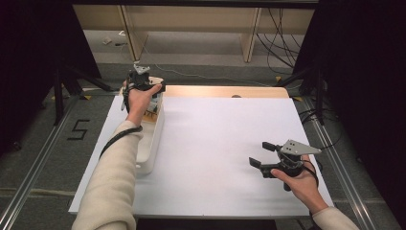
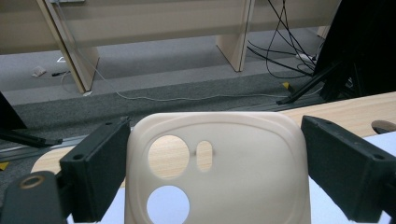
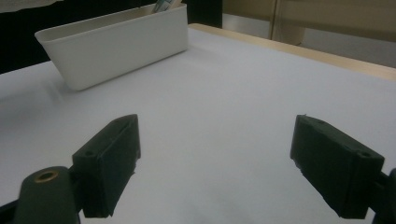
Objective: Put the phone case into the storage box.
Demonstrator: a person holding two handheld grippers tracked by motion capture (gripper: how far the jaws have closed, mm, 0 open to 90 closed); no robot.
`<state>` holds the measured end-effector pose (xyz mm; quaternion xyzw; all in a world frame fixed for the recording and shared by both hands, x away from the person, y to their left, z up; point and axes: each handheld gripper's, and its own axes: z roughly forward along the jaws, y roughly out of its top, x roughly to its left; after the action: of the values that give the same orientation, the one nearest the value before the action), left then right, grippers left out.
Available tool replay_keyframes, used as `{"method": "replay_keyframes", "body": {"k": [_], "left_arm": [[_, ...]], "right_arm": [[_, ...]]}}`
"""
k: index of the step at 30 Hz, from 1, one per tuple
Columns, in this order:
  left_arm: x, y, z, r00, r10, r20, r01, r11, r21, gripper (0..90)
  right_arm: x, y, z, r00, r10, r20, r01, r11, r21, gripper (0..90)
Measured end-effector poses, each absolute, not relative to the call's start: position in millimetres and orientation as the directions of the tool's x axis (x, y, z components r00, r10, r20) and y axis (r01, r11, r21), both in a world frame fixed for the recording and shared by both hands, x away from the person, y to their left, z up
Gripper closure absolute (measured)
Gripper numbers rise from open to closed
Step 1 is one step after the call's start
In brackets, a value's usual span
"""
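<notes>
A cream phone case point(image 2: 233, 177) with round camera cut-outs stands upright between the jaws of my left gripper point(image 2: 215, 128), which is shut on its two side edges. In the high view the left gripper point(image 1: 142, 80) is held up over the far end of a long white bin point(image 1: 152, 143). My right gripper point(image 1: 259, 153) rests low over the white sheet point(image 1: 215, 143) at the near right, jaws wide open with nothing between them. The right gripper view looks along that open right gripper point(image 3: 217, 126) across the sheet to the bin point(image 3: 116, 46).
Some small items lie in the bin's far end point(image 1: 153, 104), too hidden to name. A strip of bare wooden tabletop point(image 1: 225, 91) runs behind the sheet. Beyond it are grey floor, wooden furniture legs and cables; dark stands flank the table.
</notes>
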<state>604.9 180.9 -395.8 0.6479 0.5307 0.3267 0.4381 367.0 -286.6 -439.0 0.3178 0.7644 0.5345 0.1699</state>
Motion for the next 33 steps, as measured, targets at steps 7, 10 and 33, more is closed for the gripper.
{"method": "replay_keyframes", "body": {"k": [7,10,33], "left_arm": [[605.0,181.2,-396.8,0.223,0.974,-0.043,0.406,-0.053,0.913,10.8],[605.3,181.4,-397.8,0.221,0.974,-0.046,0.407,-0.049,0.912,10.8],[605.7,182.5,-401.2,0.217,0.975,-0.057,0.416,-0.039,0.909,10.8]], "right_arm": [[367.0,-286.6,-439.0,-0.740,0.668,0.080,0.305,0.227,0.925,16.8],[366.9,-286.6,-439.0,-0.740,0.667,0.080,0.304,0.227,0.925,16.8],[366.7,-286.5,-438.5,-0.743,0.665,0.077,0.300,0.228,0.926,16.9]]}}
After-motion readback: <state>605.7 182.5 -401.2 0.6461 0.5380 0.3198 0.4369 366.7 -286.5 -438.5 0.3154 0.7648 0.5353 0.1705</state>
